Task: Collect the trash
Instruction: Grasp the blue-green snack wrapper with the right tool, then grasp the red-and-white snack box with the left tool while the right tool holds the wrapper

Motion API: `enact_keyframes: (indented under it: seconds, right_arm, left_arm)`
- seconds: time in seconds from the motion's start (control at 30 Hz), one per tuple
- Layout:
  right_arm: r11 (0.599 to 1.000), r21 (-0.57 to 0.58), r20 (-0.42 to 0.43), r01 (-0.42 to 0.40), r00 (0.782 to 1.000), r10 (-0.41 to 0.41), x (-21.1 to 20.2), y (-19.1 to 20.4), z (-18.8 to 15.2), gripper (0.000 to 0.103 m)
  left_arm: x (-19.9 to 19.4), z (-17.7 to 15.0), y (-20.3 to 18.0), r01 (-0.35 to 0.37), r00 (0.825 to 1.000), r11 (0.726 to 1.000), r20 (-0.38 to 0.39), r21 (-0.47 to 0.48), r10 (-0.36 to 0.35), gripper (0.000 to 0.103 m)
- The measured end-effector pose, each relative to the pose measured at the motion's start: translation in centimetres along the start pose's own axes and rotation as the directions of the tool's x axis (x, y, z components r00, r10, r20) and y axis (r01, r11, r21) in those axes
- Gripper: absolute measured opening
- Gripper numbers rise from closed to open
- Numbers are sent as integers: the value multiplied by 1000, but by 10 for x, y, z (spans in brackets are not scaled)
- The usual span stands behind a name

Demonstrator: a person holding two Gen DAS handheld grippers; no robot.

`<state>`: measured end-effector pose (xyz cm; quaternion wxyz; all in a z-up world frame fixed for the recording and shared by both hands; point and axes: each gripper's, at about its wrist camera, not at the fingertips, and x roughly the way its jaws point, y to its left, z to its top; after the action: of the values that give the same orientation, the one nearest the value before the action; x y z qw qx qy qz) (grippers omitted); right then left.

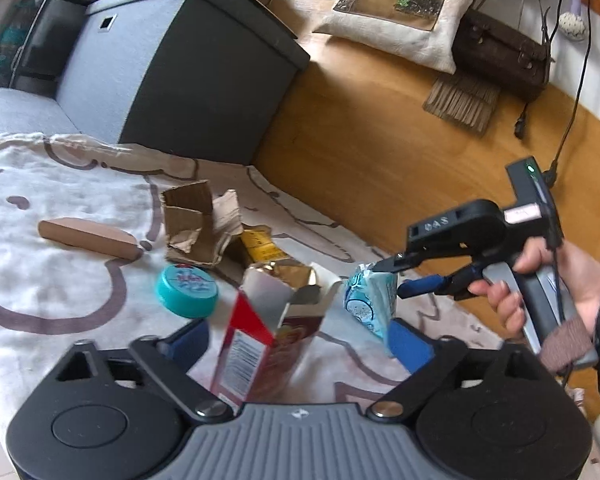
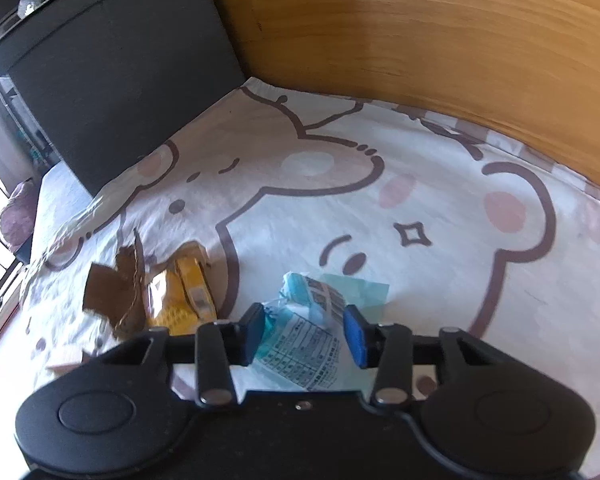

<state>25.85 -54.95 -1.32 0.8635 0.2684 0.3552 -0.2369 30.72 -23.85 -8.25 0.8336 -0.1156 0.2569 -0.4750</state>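
On the bed, over a cartoon-bear sheet, the rubbish lies in a loose cluster and collection looks to be at an early stage. The right gripper has its blue pads pressed against either side of a teal-and-white plastic packet, jaws narrowed onto it; the left wrist view shows the same packet pinched at its top corner by that gripper and apparently raised just clear of the sheet, though whether its lower edge touches the fabric I cannot tell.

The left gripper is spread wide with a red, opened cardboard carton standing between its fingers; neither pad appears to touch it, so I judge it empty and only lined up on the carton.

Left to gather, as far as can be seen:
- the carton itself
- torn brown cardboard
- a yellow wrapper just beside and partly under the cardboard
- a teal round lid near the carton
- a brown flat wooden-looking piece, set apart to the left; whether it counts as trash is unclear

No bin or bag shows in either view, so nothing can be confirmed as already disposed of. One item in hand, most of the pile outstanding.
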Motion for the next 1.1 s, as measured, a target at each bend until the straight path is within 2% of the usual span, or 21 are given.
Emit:
enact_keyframes:
  seconds: [0.03, 0.1, 0.23, 0.33, 0.53, 0.73, 0.83, 0.93, 1.1]
  right_arm:
    - [1000, -7, -1, -11, 1000, 11, -5, -2, -2, 42]
    - [999, -42, -27, -10, 1000, 8, -14, -4, -6, 34]
    - [988, -154, -60, -2, 998, -8, -29, -7, -21, 33]
    - [981, -192, -93, -17, 996, -1, -39, -15, -34, 31]
    - [963, -269, -116, -29, 993, -3, -71, -31, -56, 27]
    - [960, -281, -124, -19, 992, -16, -102, -52, -74, 25]
    - [952, -306, -149, -6, 988, -42, -112, -56, -82, 25]
    - [945, -325, -144, 26, 987, -77, -118, -61, -89, 21]
    - [963, -261, -75, 66, 993, -89, -121, -76, -94, 7]
  left_arm:
    - [0, 0, -1, 3, 1000, 1000, -1, -4, -3, 86]
    - [-1, 0, -2, 7, 1000, 1000, -4, -5, -7, 80]
    - [-1, 0, -4, 19, 1000, 1000, -18, 9, -19, 70]
    - [0, -2, -7, 18, 999, 999, -46, 48, -16, 62]
    - [4, -5, -12, -23, 997, 991, -76, 128, 33, 44]
    - [4, -6, -19, -21, 994, 981, -104, 195, 43, 40]
    - [7, -9, -26, -41, 990, 966, -123, 256, 74, 37]
    - [6, -8, -25, -42, 990, 971, -123, 233, 72, 34]
    - [-2, -6, -25, -69, 989, 978, -113, 195, 92, 26]
